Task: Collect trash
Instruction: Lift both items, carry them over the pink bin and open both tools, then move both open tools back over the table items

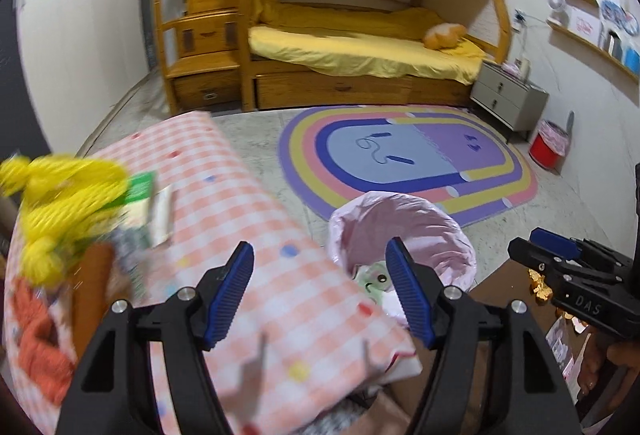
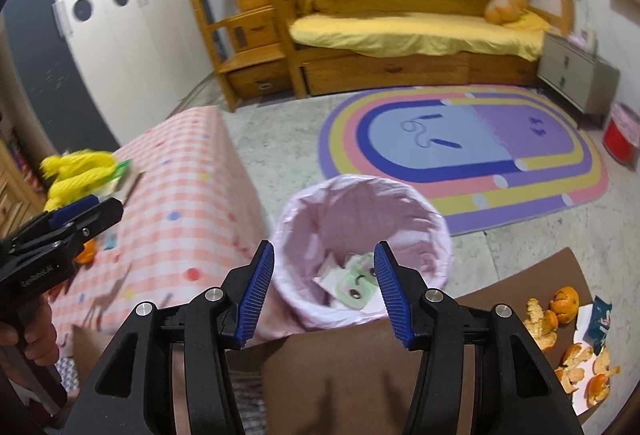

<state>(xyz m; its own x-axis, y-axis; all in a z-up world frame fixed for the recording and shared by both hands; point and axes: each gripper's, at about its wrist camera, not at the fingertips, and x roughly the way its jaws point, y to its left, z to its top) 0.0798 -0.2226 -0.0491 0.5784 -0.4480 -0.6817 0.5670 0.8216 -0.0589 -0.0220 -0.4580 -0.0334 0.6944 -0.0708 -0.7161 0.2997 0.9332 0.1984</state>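
The pink-and-white checked cloth-covered tabletop (image 2: 176, 203) filled the left of both views, with a brown tabletop (image 2: 520, 275) at the lower right and the pink-lined round trash bin (image 2: 360, 211) standing on the floor between them. The bin already held a few scraps, among them a pale green wrapper with a cartoon face (image 2: 358, 281) and some white paper.

The right gripper (image 2: 324, 285) hung just over the near rim of the bin, its blue-padded fingers (image 2: 258, 285) spread wide and empty. The left gripper (image 1: 320, 293) hovered over the checked tabletop's corner, its fingers likewise wide apart with nothing between them.

What remained to collect lay chiefly on the brown tabletop: torn orange peel pieces (image 2: 576, 355) and a small dark blue snack packet (image 2: 600, 319), scattered to the right of the right gripper's fingers and a little nearer the camera than the bin. The right hand seemed the nearer one for these (the left would have to cross the bin). The peel lay in loose curled bits with no clear long axis, so a swing rightward and a pinch from above seemed the likely need.
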